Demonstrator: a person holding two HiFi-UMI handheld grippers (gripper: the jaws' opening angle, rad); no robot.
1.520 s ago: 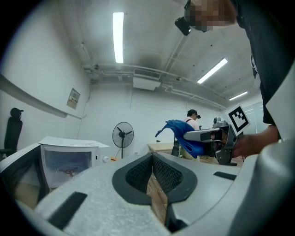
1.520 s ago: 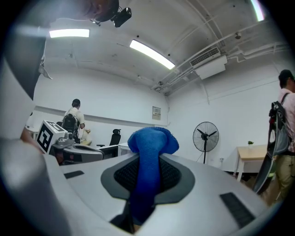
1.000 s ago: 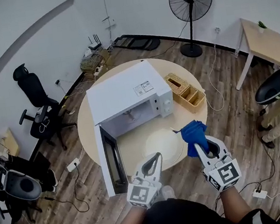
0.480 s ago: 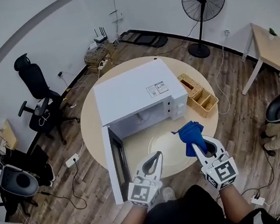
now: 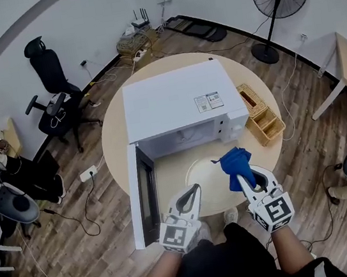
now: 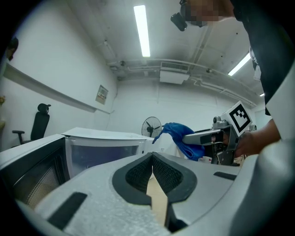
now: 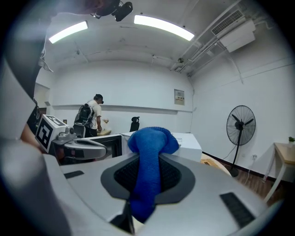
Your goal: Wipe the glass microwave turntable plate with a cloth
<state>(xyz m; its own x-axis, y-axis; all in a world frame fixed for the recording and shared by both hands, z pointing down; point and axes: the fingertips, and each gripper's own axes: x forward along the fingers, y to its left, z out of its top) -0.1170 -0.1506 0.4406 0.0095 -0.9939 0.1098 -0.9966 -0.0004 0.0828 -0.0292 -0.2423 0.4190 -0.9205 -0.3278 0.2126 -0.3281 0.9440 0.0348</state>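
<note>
The glass turntable plate [image 5: 202, 175] lies flat on the round table [image 5: 115, 131], near its front edge, just before the open microwave [image 5: 178, 105], whose door [image 5: 142, 194] swings out to the left. My right gripper [image 5: 250, 182] is clenched on the blue cloth [image 5: 235, 160], which bunches above its jaws over the plate's right rim; I cannot tell whether they touch. My left gripper [image 5: 191, 194] is closed on nothing at the plate's near-left edge.
</note>
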